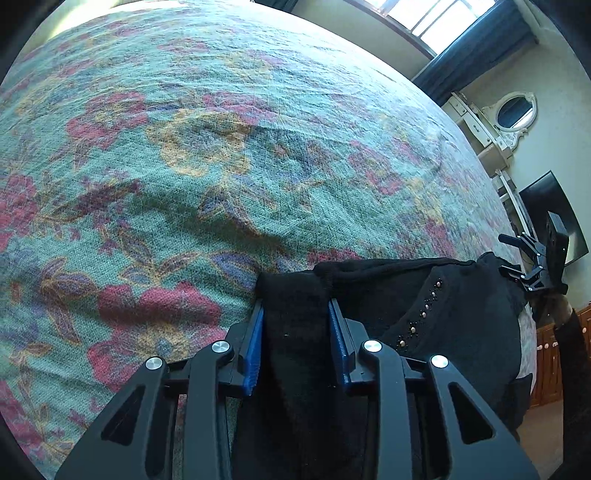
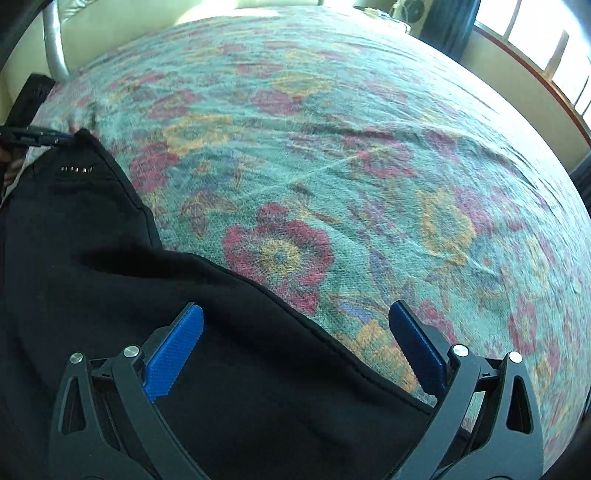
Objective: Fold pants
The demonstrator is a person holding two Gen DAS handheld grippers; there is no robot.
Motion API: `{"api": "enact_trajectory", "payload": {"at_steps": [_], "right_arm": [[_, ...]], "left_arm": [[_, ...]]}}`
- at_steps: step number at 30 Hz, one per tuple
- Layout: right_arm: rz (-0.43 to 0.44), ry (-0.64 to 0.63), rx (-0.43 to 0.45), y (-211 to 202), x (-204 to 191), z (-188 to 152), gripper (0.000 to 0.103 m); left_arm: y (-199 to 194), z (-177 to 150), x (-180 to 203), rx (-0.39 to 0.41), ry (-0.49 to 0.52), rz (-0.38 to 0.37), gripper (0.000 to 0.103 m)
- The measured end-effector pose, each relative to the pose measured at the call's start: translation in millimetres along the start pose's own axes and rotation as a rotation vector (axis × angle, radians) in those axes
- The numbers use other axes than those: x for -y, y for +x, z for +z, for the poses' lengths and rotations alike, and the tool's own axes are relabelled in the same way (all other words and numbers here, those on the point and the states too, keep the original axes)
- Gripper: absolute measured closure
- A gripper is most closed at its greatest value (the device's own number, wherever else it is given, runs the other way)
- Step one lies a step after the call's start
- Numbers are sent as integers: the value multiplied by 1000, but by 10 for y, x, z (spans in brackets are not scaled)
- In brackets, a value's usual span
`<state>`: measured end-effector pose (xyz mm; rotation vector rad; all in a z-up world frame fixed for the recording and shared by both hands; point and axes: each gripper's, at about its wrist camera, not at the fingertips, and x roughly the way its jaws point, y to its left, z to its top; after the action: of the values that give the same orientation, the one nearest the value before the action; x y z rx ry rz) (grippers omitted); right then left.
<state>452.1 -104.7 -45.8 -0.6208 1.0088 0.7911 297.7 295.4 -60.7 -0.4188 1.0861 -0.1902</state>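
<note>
Black pants [image 1: 436, 302] with a row of small studs lie on a floral bedspread [image 1: 207, 155]. My left gripper [image 1: 295, 314] is shut on a bunched black corner of the pants, the cloth filling the gap between its blue pads. In the right wrist view the pants [image 2: 110, 266] spread across the lower left, and my right gripper [image 2: 295, 321] is open, its jaws wide apart over the pants' edge, holding nothing. The left gripper [image 2: 40, 138] shows far left in the right wrist view at the waist corner. The right gripper [image 1: 532, 266] shows far right in the left wrist view.
The bedspread [image 2: 369, 166] covers the whole bed beyond the pants. A window with dark curtains [image 1: 476, 48], a white dresser with an oval mirror [image 1: 513, 114] and a dark screen [image 1: 554, 206] stand past the bed's right edge. A cream headboard [image 2: 110, 33] is behind.
</note>
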Motion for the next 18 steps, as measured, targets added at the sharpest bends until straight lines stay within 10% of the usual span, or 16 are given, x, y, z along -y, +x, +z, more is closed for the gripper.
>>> {"api": "enact_trajectory", "payload": {"at_steps": [2,5,18], "right_arm": [[100,24,-72,142,-4,1,47],[116,27,-55,54,-101,-33,83],[-205,-4,308,-1444,-839,-675,92]], "left_arm": [[19,7,39,-2,11,25,68],[12,11,38,2,-13,31,70],[-787,-162,134,262,-86,-201,84]]}}
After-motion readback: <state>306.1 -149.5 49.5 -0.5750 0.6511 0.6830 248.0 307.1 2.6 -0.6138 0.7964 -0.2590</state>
